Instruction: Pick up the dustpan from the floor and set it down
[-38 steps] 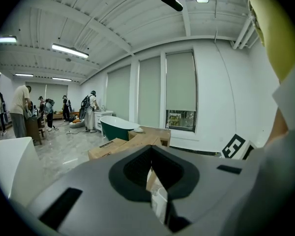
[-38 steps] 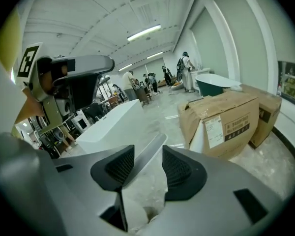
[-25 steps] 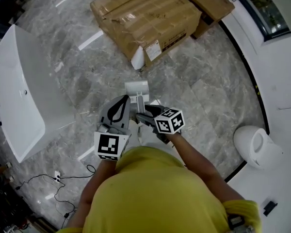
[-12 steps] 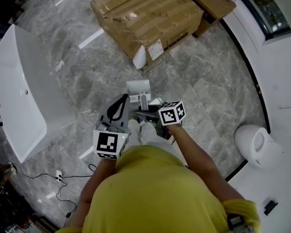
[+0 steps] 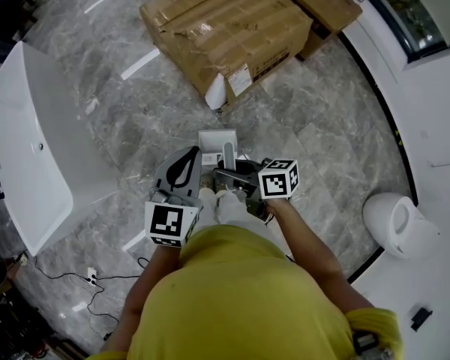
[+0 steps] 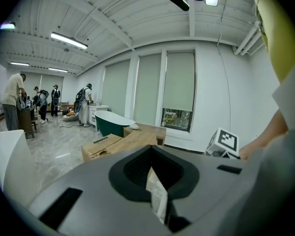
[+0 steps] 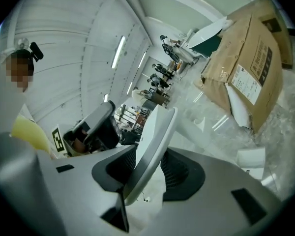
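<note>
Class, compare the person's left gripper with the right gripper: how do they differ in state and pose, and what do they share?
The right gripper is clamped on the white dustpan handle; the left gripper has its jaws together, off the dustpan. In the head view the left gripper points forward, the right gripper sideways toward it. Both are grey and two-jawed.

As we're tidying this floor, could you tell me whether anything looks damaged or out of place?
The nearer cardboard box looks battered: its tape is wrinkled and a white sheet hangs loose at its near corner. A black cable trails across the floor, lower left in the head view.
</note>
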{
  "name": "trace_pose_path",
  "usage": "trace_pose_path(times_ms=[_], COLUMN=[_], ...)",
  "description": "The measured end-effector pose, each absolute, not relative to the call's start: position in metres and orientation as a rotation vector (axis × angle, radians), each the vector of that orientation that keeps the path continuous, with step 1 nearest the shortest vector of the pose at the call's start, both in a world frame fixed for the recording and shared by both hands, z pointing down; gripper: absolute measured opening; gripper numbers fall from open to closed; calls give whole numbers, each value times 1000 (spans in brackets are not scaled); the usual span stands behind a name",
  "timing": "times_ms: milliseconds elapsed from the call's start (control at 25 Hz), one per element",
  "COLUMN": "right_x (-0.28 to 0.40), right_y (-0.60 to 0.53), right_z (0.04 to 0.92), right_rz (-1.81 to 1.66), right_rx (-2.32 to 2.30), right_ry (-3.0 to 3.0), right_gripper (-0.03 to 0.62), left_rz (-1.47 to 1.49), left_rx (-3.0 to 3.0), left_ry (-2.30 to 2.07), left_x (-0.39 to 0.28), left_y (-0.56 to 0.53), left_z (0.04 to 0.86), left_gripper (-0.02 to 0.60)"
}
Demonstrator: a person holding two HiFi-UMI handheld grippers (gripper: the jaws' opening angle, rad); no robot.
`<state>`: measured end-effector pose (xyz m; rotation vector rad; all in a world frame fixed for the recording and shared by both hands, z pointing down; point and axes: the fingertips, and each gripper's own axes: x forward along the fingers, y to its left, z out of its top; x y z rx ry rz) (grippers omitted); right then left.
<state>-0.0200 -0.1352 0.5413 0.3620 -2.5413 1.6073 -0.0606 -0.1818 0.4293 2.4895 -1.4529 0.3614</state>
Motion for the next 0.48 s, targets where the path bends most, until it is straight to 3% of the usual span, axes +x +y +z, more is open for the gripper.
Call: trace_pose_path(times_ms=[480], right_x=[-19], right_y=[-104], right_z=[465], right_rz=[1424], right_rx=[304], right_ry=[-2625], right_gripper=[187], left_rz=[347], left_rx=[2547], left_ry=[-1384], left_x=[-50], left_y=[-178], left_z=[424], left_gripper=[2])
